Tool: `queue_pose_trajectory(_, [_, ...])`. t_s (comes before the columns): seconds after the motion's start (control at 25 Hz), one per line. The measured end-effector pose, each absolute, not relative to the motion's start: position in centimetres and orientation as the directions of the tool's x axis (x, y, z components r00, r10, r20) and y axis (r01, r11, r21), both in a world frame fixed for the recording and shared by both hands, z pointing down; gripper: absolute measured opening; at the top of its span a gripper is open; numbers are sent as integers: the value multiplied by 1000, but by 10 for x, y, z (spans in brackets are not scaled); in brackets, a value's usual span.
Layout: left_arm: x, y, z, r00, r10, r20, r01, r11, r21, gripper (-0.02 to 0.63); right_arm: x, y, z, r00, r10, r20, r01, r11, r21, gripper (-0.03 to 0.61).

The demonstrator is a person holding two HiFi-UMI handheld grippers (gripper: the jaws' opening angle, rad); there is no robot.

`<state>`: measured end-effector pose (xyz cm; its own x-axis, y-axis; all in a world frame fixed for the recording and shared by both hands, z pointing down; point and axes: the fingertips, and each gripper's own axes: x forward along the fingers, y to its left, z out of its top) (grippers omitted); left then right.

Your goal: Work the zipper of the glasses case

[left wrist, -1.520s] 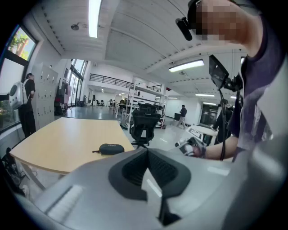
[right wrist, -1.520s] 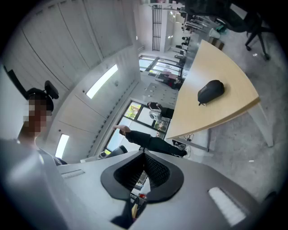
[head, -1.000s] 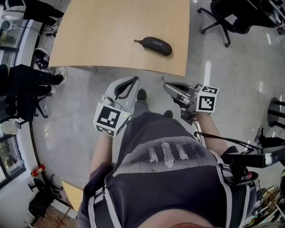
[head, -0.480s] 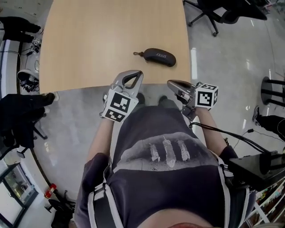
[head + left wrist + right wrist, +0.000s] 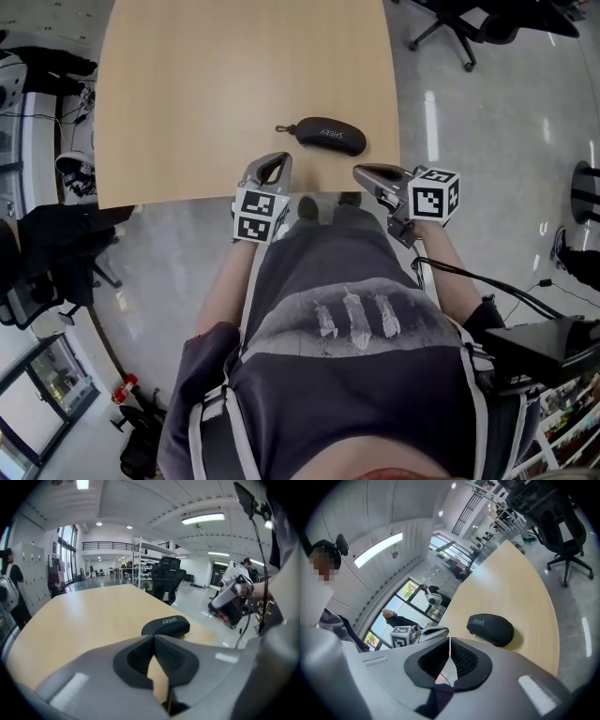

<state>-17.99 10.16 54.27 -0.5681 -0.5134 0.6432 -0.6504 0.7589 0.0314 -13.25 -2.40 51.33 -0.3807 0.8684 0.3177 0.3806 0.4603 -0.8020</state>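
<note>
Black oblong glasses case point(image 5: 326, 136), rounded at both ends, with pale lettering across the top. Lies flat and closed on the tabletop point(image 5: 206, 94), close to its right edge and toward the near corner, long axis roughly along the near edge, slightly slanted. Shows a small zipper pull point(image 5: 281, 128) sticking out from the left end, resting on the wood

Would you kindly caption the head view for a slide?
Jaws shut, left gripper and right gripper near the light wooden table's edge; black oval glasses case lies untouched.
</note>
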Motion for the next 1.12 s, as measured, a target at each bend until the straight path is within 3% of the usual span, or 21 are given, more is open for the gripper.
queue_pose_trajectory(0.24, [-186,89,577,-554,-424,716,-659,749,-66,0,-147,-36,537,-310,865,394,472,500,-726,41])
queue_pose_trajectory(0.36, [-183,90,595,-517,-407,753,-680,729,-73,11,-149,-29,539,-283,846,453,542,530,-652,117])
queue_pose_trajectory(0.44, [-184,87,608,-462,-416,783,-705,708,-40,206,-160,-28,543,-294,812,504,570,572,-589,201])
queue_pose_trajectory(0.48, [-187,86,613,-443,-417,794,-717,697,-34,224,-167,-29,545,-302,791,532,585,594,-552,234])
queue_pose_trajectory(0.6, [-196,84,621,-429,-412,804,-744,666,-56,217,-186,-27,554,-317,709,630,645,648,-405,280])
queue_pose_trajectory(0.72, [-200,81,628,-418,-419,806,-769,635,-69,161,-196,-23,567,-320,614,721,710,659,-247,299])
queue_pose_trajectory(0.96, [-206,76,634,-413,-445,795,-787,614,-65,61,-213,-1,578,-292,543,787,815,572,-93,316])
queue_pose_trajectory(1.12, [-208,72,638,-391,-464,795,-803,595,-48,56,-218,10,596,-256,478,840,876,481,-7,318])
